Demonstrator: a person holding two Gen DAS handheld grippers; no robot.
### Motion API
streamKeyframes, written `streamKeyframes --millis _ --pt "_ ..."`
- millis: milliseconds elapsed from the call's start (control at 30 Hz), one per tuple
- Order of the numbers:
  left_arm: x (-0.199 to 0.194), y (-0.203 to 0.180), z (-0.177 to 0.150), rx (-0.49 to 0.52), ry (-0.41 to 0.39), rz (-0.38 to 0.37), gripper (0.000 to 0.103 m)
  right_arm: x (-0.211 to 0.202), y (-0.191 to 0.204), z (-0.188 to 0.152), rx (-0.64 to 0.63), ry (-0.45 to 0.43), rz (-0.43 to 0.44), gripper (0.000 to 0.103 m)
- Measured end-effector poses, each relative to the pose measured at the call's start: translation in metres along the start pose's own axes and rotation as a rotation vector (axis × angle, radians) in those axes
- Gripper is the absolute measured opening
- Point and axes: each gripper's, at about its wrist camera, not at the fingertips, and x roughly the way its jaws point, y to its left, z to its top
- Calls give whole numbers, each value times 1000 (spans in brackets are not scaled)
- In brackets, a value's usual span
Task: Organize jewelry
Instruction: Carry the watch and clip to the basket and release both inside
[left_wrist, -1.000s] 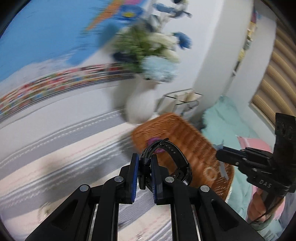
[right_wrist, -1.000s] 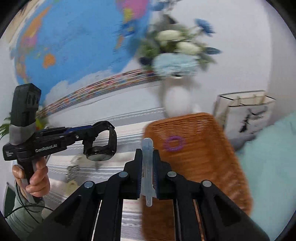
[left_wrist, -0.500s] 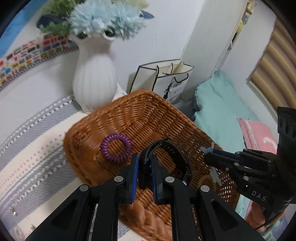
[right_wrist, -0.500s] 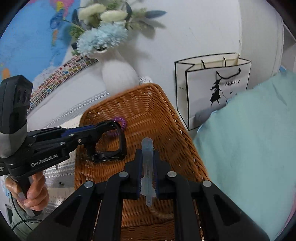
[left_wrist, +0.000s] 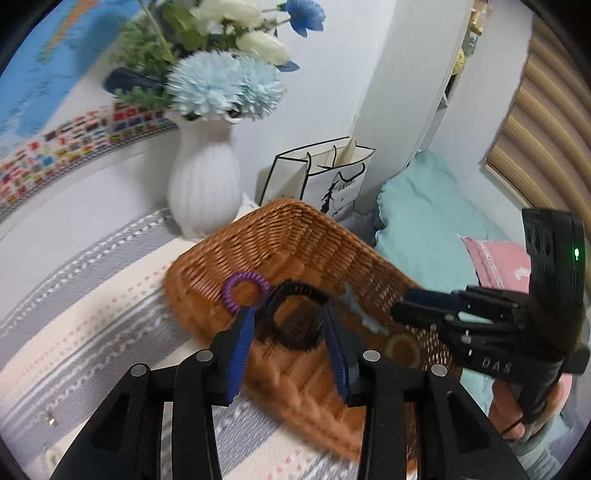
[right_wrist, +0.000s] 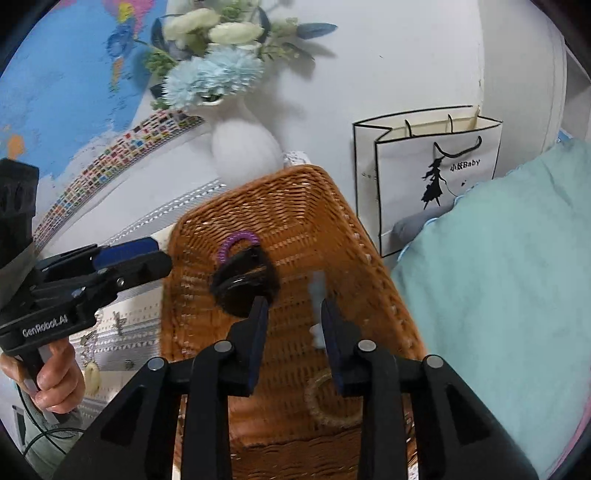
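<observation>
A brown wicker basket holds a purple coil hair tie and a beige ring. My left gripper hangs over the basket with its jaws opening. A blurred black watch sits loose between them, and the pads do not press on it. My right gripper is also opening over the basket. A pale blue hair clip, blurred, drops free by its right finger. Each gripper shows in the other's view: left, right.
A white vase of flowers stands just behind the basket on the striped cloth. A white paper bag and a teal pillow lie to the right. Small jewelry pieces lie on the cloth at the left.
Both grippers moved in over the basket and lowered. Both jaws, which were shut on the watch and the clip, have spread apart, and both items are now loose and blurred.
</observation>
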Motion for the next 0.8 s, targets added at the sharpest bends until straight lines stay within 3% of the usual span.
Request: streamKeyframes --millis 200,500,800 --pt "-71 26 -31 5 -52 81 39 -23 47 -4 -77 -39 53 33" --pt "-195 91 -88 -115 -189 248 39 -33 141 -18 -230 -58 167 33" --pt "-228 149 -164 -249 -176 319 39 -16 201 -35 -309 -6 214 33"
